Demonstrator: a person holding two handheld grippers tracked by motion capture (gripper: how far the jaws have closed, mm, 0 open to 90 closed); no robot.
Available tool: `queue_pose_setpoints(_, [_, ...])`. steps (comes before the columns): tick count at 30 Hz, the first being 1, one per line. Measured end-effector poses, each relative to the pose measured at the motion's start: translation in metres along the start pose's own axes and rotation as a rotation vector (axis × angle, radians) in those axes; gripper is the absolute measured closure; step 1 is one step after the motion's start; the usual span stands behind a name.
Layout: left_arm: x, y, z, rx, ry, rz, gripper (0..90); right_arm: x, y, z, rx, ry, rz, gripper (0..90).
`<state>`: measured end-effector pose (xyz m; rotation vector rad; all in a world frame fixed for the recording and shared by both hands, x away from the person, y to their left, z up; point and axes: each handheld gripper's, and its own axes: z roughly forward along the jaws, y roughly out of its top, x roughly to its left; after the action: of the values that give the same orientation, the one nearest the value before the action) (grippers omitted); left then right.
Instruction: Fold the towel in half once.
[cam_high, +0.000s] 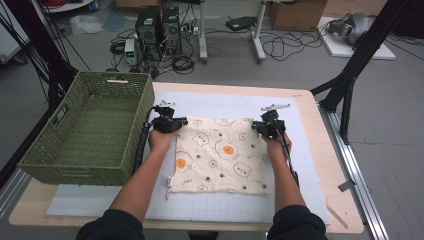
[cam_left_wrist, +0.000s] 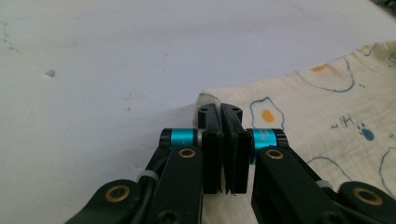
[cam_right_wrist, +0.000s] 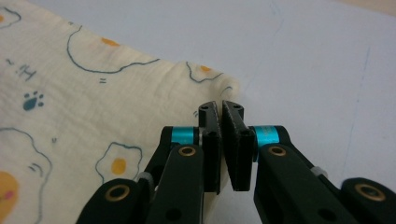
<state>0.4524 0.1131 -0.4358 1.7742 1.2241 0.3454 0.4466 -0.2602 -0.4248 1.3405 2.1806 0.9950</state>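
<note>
A cream cloth printed with fried eggs and bears lies flat on a white gridded mat. My left gripper sits at the cloth's far left corner. In the left gripper view its jaws are pressed together on the corner of the cloth. My right gripper sits at the far right corner. Its jaws are likewise closed on the slightly bunched edge of the cloth. Both forearms reach in from the near side.
A green woven basket stands on the left part of the wooden table, close to my left gripper. Beyond the table, computers, cables and boxes lie on the floor. Black frame legs stand at both sides.
</note>
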Motion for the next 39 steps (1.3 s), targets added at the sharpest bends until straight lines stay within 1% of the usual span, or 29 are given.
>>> queue_pose_setpoints(3, [0.000,0.003,-0.005,-0.032,-0.021,-0.002,86.6,-0.002,0.001,-0.006,-0.028,0.021,0.029,86.3])
queue_pose_setpoints(6, [-0.001,0.005,-0.011,-0.053,-0.041,0.001,86.5,0.000,0.000,-0.012,-0.043,0.017,0.010,86.3])
queue_pose_setpoints(8, [-0.005,0.006,-0.015,-0.045,-0.048,0.031,86.4,0.001,-0.001,-0.017,-0.057,0.033,0.010,86.2])
queue_pose_setpoints(9, [-0.006,0.007,-0.018,-0.042,-0.052,0.046,86.4,0.001,-0.001,-0.020,-0.062,0.033,0.002,86.2])
queue_pose_setpoints(12, [-0.013,0.010,-0.026,-0.056,-0.073,0.072,86.3,0.004,-0.005,-0.027,-0.067,0.044,-0.002,86.2])
queue_pose_setpoints(15, [-0.022,0.013,-0.036,-0.060,-0.071,0.131,86.3,0.006,-0.011,-0.034,-0.082,0.056,0.001,86.1])
queue_pose_setpoints(17, [-0.027,0.014,-0.042,-0.059,-0.073,0.159,86.3,0.007,-0.015,-0.040,-0.093,0.064,0.008,86.0])
queue_pose_setpoints(18, [-0.030,0.013,-0.046,-0.071,-0.074,0.170,86.2,0.007,-0.016,-0.043,-0.101,0.070,0.013,86.0])
queue_pose_setpoints(19, [-0.032,0.012,-0.049,-0.089,-0.078,0.174,86.2,0.008,-0.018,-0.047,-0.107,0.074,0.015,86.0])
queue_pose_setpoints(20, [-0.033,0.009,-0.052,-0.094,-0.084,0.175,86.3,0.010,-0.020,-0.050,-0.114,0.072,0.014,86.0])
queue_pose_setpoints(22, [-0.036,0.003,-0.058,-0.081,-0.086,0.202,86.3,0.013,-0.024,-0.056,-0.116,0.078,0.005,86.0])
queue_pose_setpoints(23, [-0.037,-0.002,-0.060,-0.078,-0.088,0.217,86.3,0.015,-0.025,-0.059,-0.106,0.081,0.002,85.9])
queue_pose_setpoints(24, [-0.038,-0.006,-0.063,-0.077,-0.089,0.222,86.3,0.017,-0.026,-0.063,-0.102,0.081,-0.015,85.9])
queue_pose_setpoints(27, [-0.039,-0.015,-0.070,-0.090,-0.100,0.217,86.3,0.023,-0.026,-0.072,-0.118,0.082,-0.041,85.9])
queue_pose_setpoints(29, [-0.040,-0.022,-0.075,-0.097,-0.114,0.210,86.2,0.028,-0.028,-0.077,-0.115,0.082,-0.064,85.8])
queue_pose_setpoints(30, [-0.040,-0.024,-0.078,-0.082,-0.119,0.215,86.2,0.029,-0.030,-0.078,-0.116,0.083,-0.072,85.8])
queue_pose_setpoints(32, [-0.042,-0.031,-0.084,-0.088,-0.134,0.229,86.2,0.033,-0.038,-0.082,-0.119,0.097,-0.070,85.8])
queue_pose_setpoints(34, [-0.044,-0.036,-0.089,-0.081,-0.144,0.233,86.1,0.037,-0.046,-0.085,-0.117,0.098,-0.080,85.8])
queue_pose_setpoints(39, [-0.049,-0.049,-0.100,-0.091,-0.171,0.232,86.1,0.046,-0.063,-0.095,-0.120,0.110,-0.100,85.8])
